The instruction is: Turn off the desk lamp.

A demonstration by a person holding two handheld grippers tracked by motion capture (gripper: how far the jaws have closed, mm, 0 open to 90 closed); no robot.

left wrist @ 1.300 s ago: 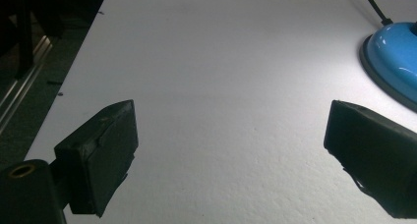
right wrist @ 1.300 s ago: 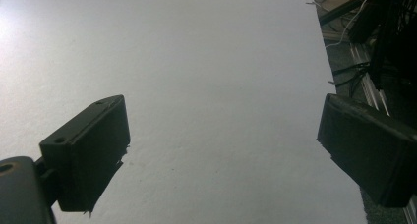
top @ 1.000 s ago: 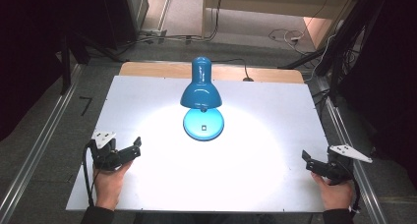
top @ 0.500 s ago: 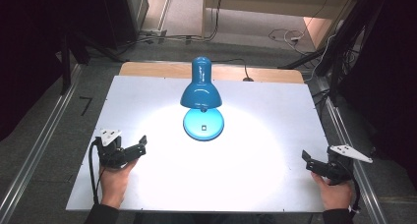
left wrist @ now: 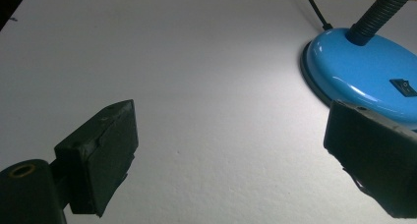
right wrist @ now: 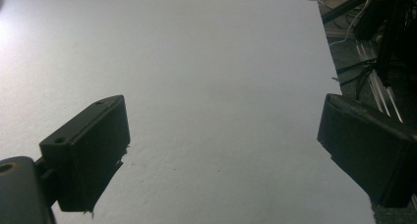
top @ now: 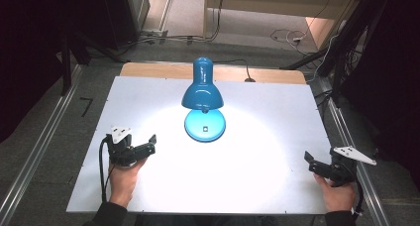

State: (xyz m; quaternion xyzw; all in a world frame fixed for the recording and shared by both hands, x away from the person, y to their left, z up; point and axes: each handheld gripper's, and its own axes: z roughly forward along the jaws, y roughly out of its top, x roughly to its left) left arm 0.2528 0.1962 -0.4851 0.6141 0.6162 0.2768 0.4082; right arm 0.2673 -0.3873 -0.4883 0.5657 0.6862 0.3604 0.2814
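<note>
Evidently the left gripper (top: 146, 145) was the working one: its jaws stood wide apart and aimed at the round base (left wrist: 364, 79) of the blue lamp (top: 202, 89), near it but not touching, likely lined up for the black switch (left wrist: 403, 86) on top. The lamp stood mid-table, lit. The right gripper (top: 313, 162) waited at the table (top: 277, 112) edge, jaws apart, well clear.

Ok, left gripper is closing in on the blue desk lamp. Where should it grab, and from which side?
Probably the black gooseneck: slim enough for the open left gripper, unlike the wide, low blue base. Come in from the lamp's left, jaws either side of the neck, below the shade.
</note>
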